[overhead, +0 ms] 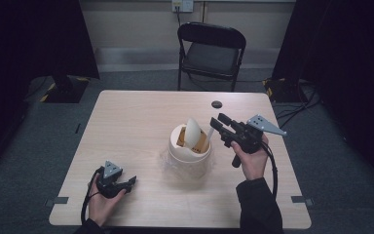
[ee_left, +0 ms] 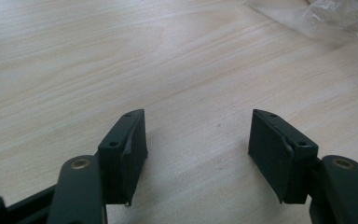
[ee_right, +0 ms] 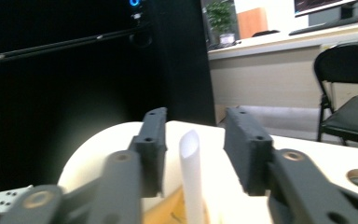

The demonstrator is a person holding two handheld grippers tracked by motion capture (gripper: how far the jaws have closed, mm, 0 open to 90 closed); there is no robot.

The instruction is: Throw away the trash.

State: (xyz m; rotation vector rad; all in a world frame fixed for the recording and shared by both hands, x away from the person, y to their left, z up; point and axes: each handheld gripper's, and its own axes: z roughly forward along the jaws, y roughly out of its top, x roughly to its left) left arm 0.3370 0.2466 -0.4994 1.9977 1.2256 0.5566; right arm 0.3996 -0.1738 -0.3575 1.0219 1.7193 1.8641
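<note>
While the left gripper (overhead: pixel 130 181) rests low on the table (overhead: pixel 126 122) near its front left, jaws spread apart and holding nothing, the right gripper (overhead: pixel 217 122) hangs released over a cream round bin (overhead: pixel 190 155) at table centre. Its swing lid (overhead: pixel 193 132) stands tilted upright. A white paper tube (ee_right: pixel 192 177) rises between the right jaws, untouched.

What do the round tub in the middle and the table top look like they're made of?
The tub looks like smooth cream plastic with a soft, even sheen, though glazed ceramic can't be ruled out. The table top looks like pale wood-grain laminate, matte, with fine straight grain lines in the left gripper view; it may be veneer.
</note>
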